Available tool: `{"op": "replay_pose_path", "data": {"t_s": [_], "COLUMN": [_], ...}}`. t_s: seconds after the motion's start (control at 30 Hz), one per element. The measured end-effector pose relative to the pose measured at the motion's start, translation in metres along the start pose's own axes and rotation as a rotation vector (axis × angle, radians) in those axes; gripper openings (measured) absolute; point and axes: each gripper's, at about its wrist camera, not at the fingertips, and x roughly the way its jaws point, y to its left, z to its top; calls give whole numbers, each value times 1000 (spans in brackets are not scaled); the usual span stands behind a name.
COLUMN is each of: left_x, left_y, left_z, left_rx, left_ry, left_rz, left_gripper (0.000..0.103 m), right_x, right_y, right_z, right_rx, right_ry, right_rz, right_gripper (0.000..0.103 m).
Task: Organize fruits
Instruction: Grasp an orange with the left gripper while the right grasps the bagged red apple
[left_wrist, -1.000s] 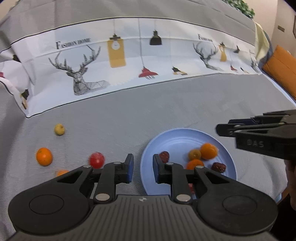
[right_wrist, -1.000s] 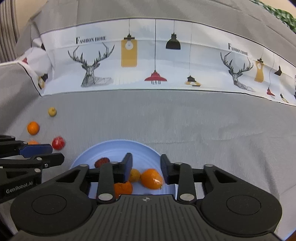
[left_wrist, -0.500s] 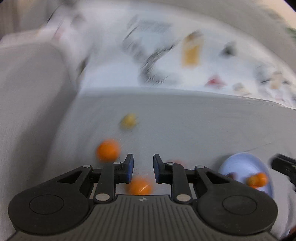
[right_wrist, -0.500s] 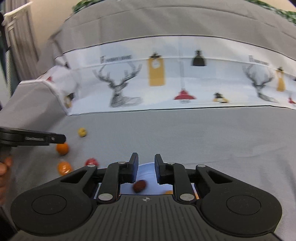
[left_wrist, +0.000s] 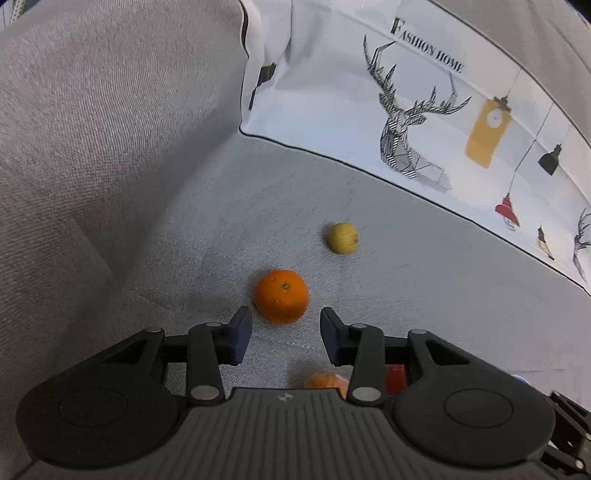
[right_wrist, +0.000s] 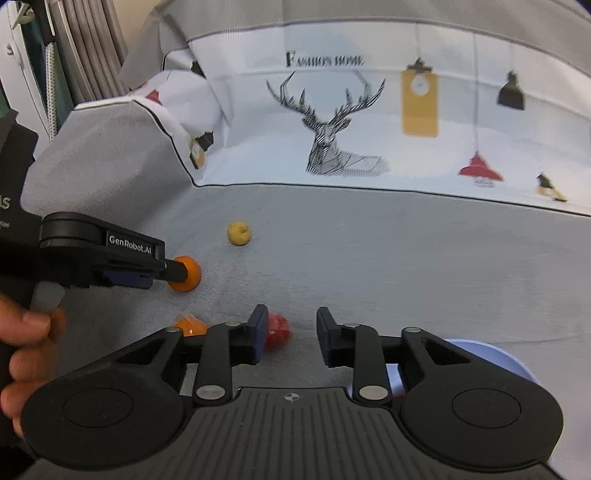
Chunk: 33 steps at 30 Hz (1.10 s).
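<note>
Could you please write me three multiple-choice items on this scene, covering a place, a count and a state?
1. The small yellow fruit lies:
A. on the grey cloth
B. on the plate
C. in a claw

2. Fruits on the cloth in the right wrist view:
A. two
B. four
C. six

3. The left claw is:
A. shut on the orange
B. open, the orange just ahead
C. out of view

A: it sits alone on the cloth.
B: yellow, two orange, one red.
B: the fingers are spread and empty.

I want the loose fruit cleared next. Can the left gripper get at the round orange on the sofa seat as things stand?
Probably yes. The left gripper is open, and the orange lies just ahead of its fingertips on bare grey seat, with nothing between them. The yellow fruit sits farther back, apart.
</note>
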Motion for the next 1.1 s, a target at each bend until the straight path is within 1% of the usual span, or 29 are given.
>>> {"op": "replay_pose_path", "data": {"t_s": [0.07, 0.1, 0.13, 0.2, 0.33, 0.47, 0.5, 0.57, 0.6, 0.63, 0.83, 0.97, 1.1], "left_x": [4, 6, 8, 11, 18, 25, 26, 30, 31, 31, 19, 3, -21], "left_y": [0, -1, -1, -3, -8, -10, -10, -10, -11, -12, -13, -15, -25], "left_z": [2, 3, 3, 4, 5, 8, 8, 9, 9, 9, 8, 4, -5], "left_rx": [1, 2, 7, 19, 50, 71, 72, 76, 81, 89, 108, 117, 171], "left_ry": [-1, -1, 0, 1, -3, 1, 5, 14, 15, 12, -11, -33, -84], "left_rz": [0, -2, -2, 7, 27, 37, 38, 42, 46, 51, 54, 50, 37], "left_gripper": [45, 45, 45, 45, 48, 48, 48, 45, 42, 40, 39, 39, 39], "right_x": [12, 19, 24, 34, 51, 65, 67, 69, 69, 69, 57, 36, -1], "right_y": [3, 5, 7, 11, 17, 18, 19, 22, 24, 26, 23, 19, 10], "right_z": [3, 4, 5, 6, 6, 2, 1, -1, -2, -3, -2, 3, 15], "right_rx": [6, 10, 11, 5, -23, -27, -29, -41, -53, -63, -50, -25, 19], "right_ry": [20, 33, 43, 62, 104, 141, 145, 147, 145, 143, 113, 59, -25], "right_rz": [9, 16, 18, 15, -14, -39, -40, -38, -37, -40, -47, -51, -48], "right_gripper": [34, 36, 42, 47, 47, 46, 45, 37, 33, 32, 32, 32, 32]}}
